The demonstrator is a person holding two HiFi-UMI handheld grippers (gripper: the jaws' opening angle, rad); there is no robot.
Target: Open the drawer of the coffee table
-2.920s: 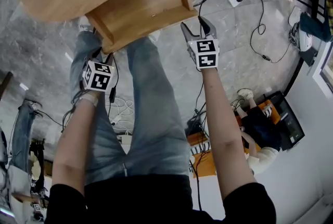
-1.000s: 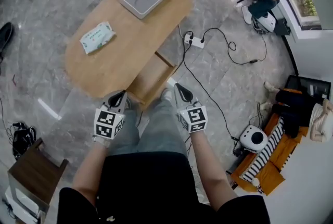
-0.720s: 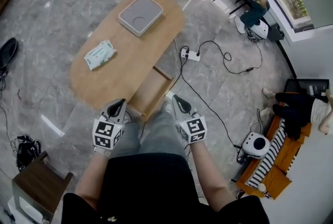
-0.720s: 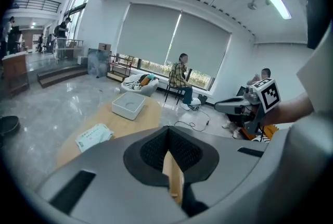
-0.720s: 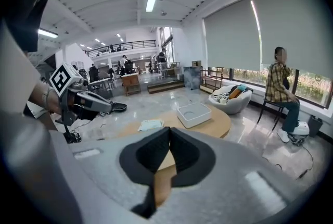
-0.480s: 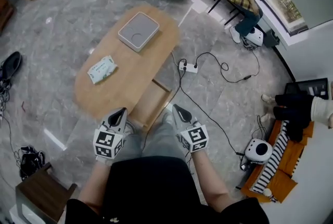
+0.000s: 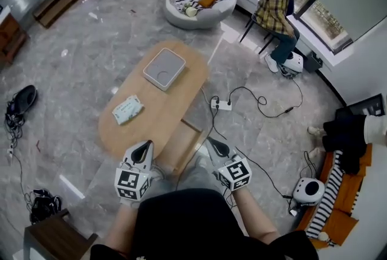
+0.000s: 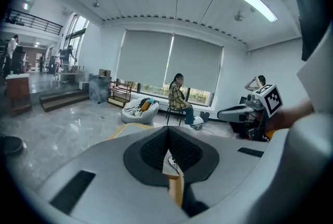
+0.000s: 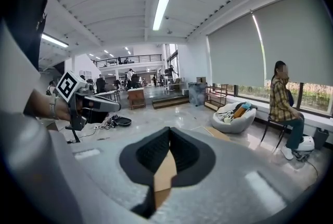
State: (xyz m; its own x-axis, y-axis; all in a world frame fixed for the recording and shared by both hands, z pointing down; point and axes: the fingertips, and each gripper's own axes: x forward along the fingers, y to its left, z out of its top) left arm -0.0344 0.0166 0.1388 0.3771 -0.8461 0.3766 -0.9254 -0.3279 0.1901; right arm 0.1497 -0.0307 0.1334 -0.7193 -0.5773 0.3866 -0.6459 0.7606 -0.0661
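The drawer (image 7: 181, 144) is standing pulled out from the near side of the desk (image 7: 172, 101). Its long axis is running from the desk's edge toward the person, and its front end is lying between the two hands. The left gripper (image 7: 144, 150) and right gripper (image 7: 214, 145) are hovering well above it, one on each side, pointing forward and a little downward, neither touching it. Both pairs of fingers (image 8: 153, 151) (image 9: 151, 154) are pressing together on nothing. Neither hand is looking clearly nearer. The drawer is sitting below and just ahead of both, so any further pull would probably be starting with a drop to its front.
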